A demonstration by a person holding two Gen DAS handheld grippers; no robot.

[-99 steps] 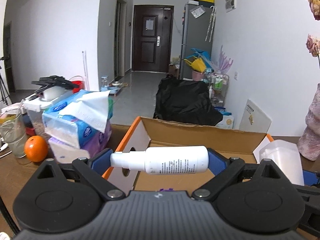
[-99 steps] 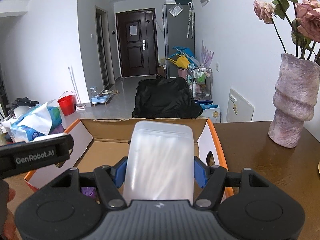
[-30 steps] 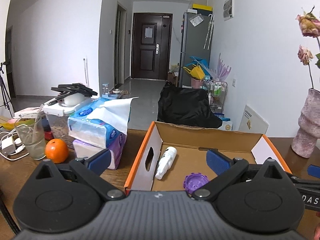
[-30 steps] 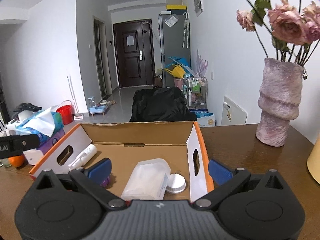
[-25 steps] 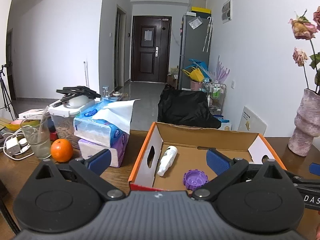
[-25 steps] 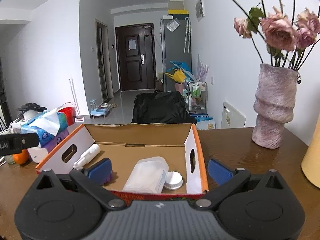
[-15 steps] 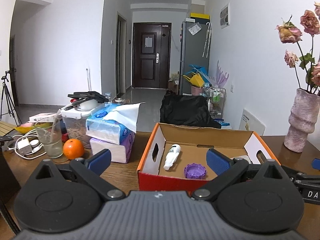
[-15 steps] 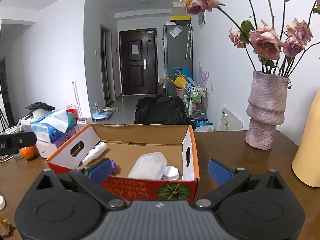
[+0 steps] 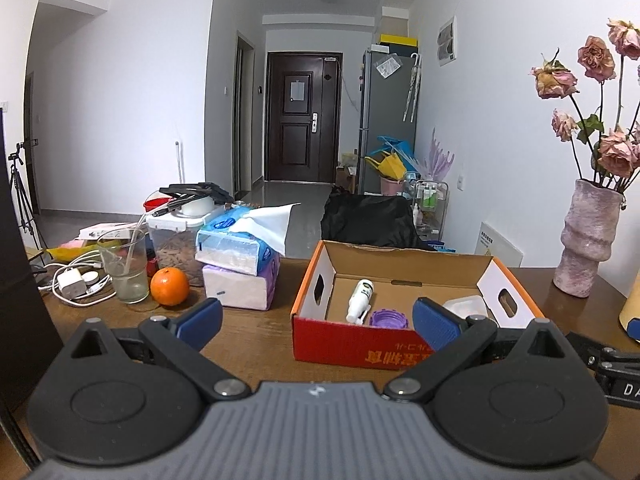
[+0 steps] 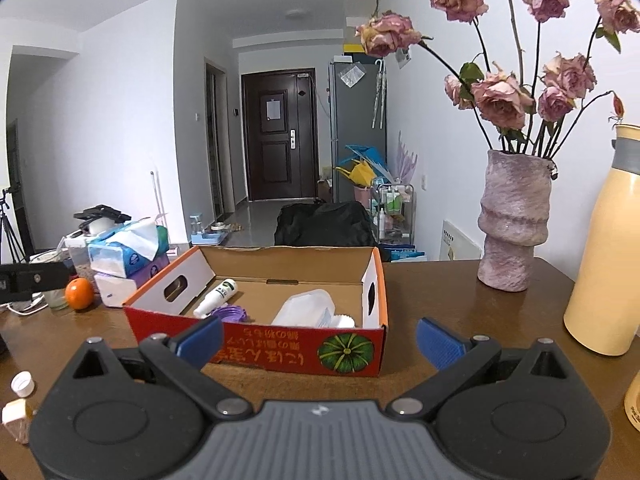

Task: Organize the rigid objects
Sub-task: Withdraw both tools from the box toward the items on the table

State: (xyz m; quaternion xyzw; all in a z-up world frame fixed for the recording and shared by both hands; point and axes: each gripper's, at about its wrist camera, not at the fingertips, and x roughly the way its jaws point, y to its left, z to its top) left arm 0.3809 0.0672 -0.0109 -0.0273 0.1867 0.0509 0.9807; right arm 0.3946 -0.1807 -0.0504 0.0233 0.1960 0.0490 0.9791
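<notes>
Both tongs are held level above the wooden bench [image 9: 256, 344], pointing forward at the cardboard box [image 10: 280, 344], and both are spread wide with nothing between their blue pads.

The left tongs [image 9: 316, 318] sit back from the box's red front wall; the box lies ahead and a little right of their midline, with the right pad overlapping its near right corner in view. Inside, a white spray bottle [image 9: 359, 295] lies along the left side, a purple lid [image 9: 389, 318] just in front of the right pad, and a clear plastic container [image 9: 466, 305] further right. Ahead to the left of these tongs stand an orange [image 9: 169, 286], a glass [image 9: 124, 268] and stacked tissue packs [image 9: 240, 264].

The right tongs [image 10: 318, 338] face the box squarely from the near side, its printed wall between the pads. Beyond them lie the spray bottle [image 10: 216, 297], the purple lid [image 10: 229, 312], the clear container [image 10: 306, 307] and a white cap [image 10: 344, 321] touching it. To the right stand a vase [image 10: 514, 236] and a yellow flask [image 10: 608, 260]; at the lower left, a small white cap [image 10: 22, 383] rests on the bench.
</notes>
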